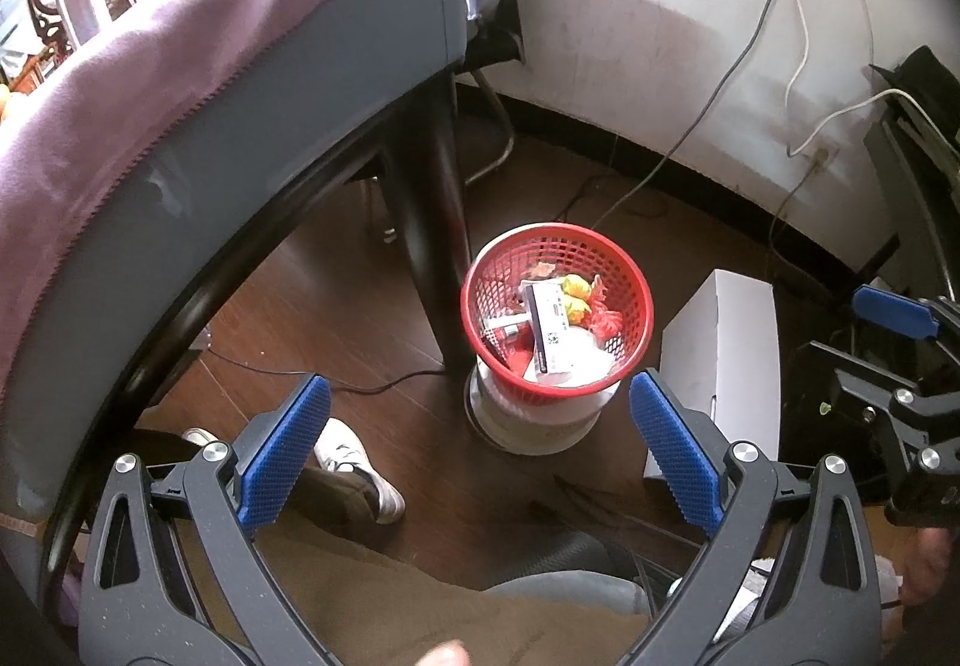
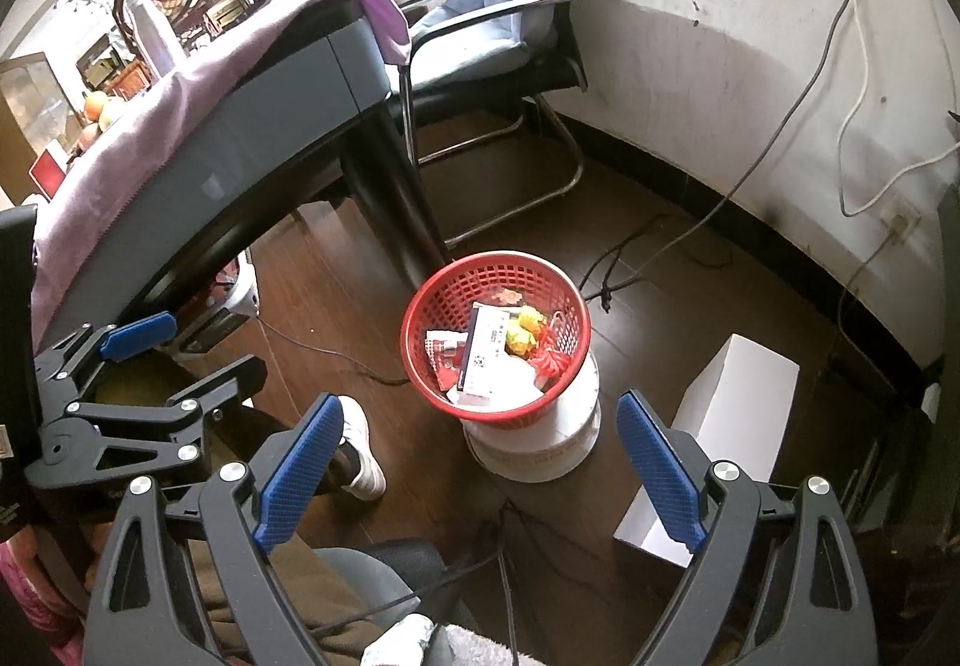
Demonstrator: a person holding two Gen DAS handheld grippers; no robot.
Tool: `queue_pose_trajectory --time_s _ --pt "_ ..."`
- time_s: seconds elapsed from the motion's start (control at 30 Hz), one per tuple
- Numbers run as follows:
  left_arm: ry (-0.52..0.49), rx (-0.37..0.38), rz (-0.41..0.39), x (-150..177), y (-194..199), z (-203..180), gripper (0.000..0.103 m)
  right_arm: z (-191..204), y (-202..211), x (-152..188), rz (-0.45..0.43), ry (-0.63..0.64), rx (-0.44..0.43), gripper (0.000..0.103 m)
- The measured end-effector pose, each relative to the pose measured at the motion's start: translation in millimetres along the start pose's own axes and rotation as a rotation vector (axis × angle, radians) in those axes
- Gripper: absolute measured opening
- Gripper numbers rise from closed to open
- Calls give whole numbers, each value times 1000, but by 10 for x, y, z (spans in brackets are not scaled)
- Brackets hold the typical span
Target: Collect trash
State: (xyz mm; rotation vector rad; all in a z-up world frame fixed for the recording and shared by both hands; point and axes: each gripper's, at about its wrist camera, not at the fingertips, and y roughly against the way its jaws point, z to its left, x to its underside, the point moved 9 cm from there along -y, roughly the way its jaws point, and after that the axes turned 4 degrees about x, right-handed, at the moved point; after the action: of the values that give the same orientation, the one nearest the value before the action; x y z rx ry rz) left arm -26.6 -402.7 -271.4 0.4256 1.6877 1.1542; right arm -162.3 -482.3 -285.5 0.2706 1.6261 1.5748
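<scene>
Left hand-held gripper (image 1: 480, 450): blue ribbed pads spread wide apart, nothing between them; it hangs above the floor, with the basket showing in the gap at about 12 o'clock.
Right hand-held gripper (image 2: 480, 462): pads likewise spread wide and empty; in the left wrist view it shows at 3 o'clock, side-on, its one blue pad pointing left.
Table (image 2: 288, 84): grey-edged, at 10 o'clock in both views, draped with a purple cloth (image 1: 150, 66); its dark leg comes down just left of the basket.
Shoe (image 1: 354, 462): white, on a person's foot at 7 o'clock, beside the left pad, with a brown trouser leg below it.
Red basket (image 1: 630, 300): mesh, round, near the centre of both views; it sits tilted on top of a white round container (image 1: 540, 420) on the dark wooden floor.
Trash (image 1: 549, 330): inside the basket lie a dark box with a white label, yellow wrappers at 1 o'clock of it, red scraps and white paper.
White box (image 1: 732, 342): on the floor at 3 o'clock of the basket, near it but apart.
Chair (image 2: 498, 24): black with a pale blue cushion, at 12 o'clock in the right wrist view, behind the table's corner.
Cables (image 2: 798, 96): grey and white, running down the stained wall at 2 o'clock to the floor.
</scene>
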Motion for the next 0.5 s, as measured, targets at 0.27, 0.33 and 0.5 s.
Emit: queue_pose_trajectory --time_s 0.27,0.33,0.5 --pt "-69 -5 -9 -21 -133 -114 96 -82 -77 6 21 -10 12 91" --pt "-68 22 23 22 -179 -145 96 -84 -84 4 22 -12 13 91" --pt "-21 38 43 16 -205 -71 96 -102 -68 -7 15 -15 13 91"
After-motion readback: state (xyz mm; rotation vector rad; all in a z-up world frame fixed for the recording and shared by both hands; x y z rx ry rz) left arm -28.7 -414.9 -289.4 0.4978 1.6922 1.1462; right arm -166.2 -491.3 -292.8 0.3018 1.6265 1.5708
